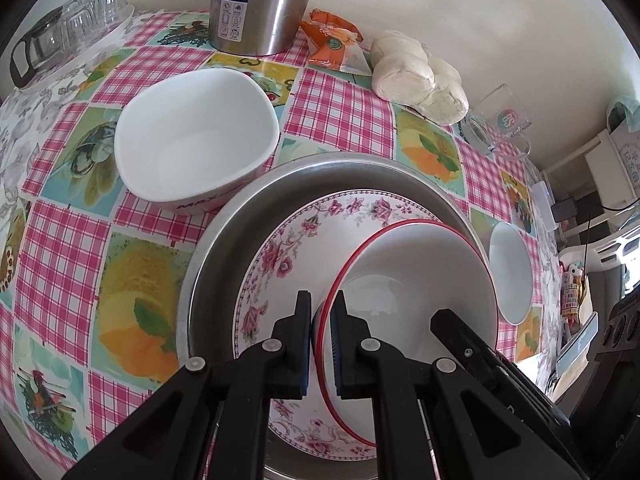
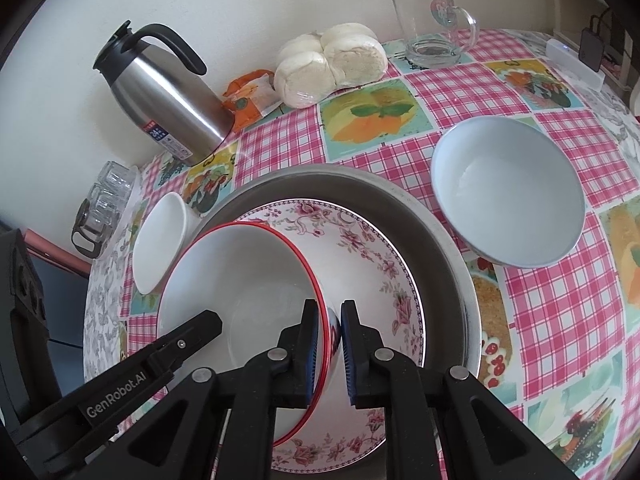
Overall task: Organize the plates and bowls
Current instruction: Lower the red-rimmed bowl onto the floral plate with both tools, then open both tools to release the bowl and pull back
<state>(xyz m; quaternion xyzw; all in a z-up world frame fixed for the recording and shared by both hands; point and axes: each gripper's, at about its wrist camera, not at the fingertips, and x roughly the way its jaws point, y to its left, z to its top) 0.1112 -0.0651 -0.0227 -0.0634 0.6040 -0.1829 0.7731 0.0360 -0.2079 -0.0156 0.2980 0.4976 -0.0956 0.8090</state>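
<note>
Fingers of left gripper [image 1: 320, 320] were clamped on the rim of the red-rimmed bowl [image 1: 416, 280]; right gripper [image 2: 329, 330] straddled the opposite rim, its jaws narrow, with a slight gap at one pad. Square white bowl [image 1: 192, 140] stood leftmost on the tablecloth [image 1: 64, 240]. Centre: floral plate [image 2: 360, 248] inside the metal basin [image 2: 440, 232], the red-rimmed bowl tilted on it. Rightmost: pale bowl [image 2: 508, 192].
</note>
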